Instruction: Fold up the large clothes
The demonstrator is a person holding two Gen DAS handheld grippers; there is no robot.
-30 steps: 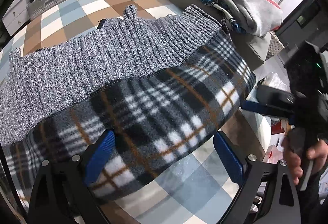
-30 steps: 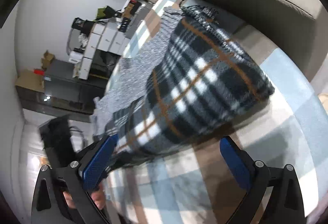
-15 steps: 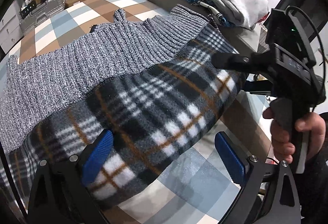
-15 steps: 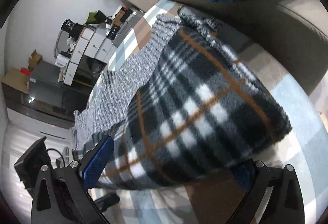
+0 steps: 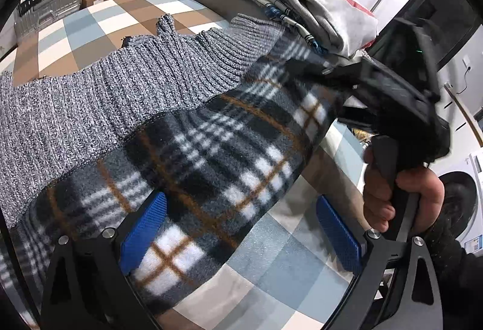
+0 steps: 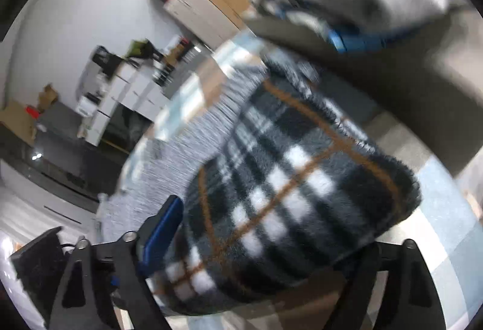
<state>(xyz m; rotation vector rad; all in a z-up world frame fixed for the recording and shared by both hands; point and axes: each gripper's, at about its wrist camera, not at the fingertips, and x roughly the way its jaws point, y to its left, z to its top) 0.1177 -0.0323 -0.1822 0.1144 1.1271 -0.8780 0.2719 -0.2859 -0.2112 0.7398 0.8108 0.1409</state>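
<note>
A plaid fleece garment (image 5: 217,155) with grey knit lining (image 5: 90,100) fills frame centre on a checked surface (image 5: 280,251). Left gripper (image 5: 241,236) gapes wide, empty; right gripper (image 6: 259,242) straddles the folded edge, grip unclear.

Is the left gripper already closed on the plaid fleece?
No, the left gripper is open, its blue-padded fingers spread wide with the plaid fleece garment lying between them.
</note>
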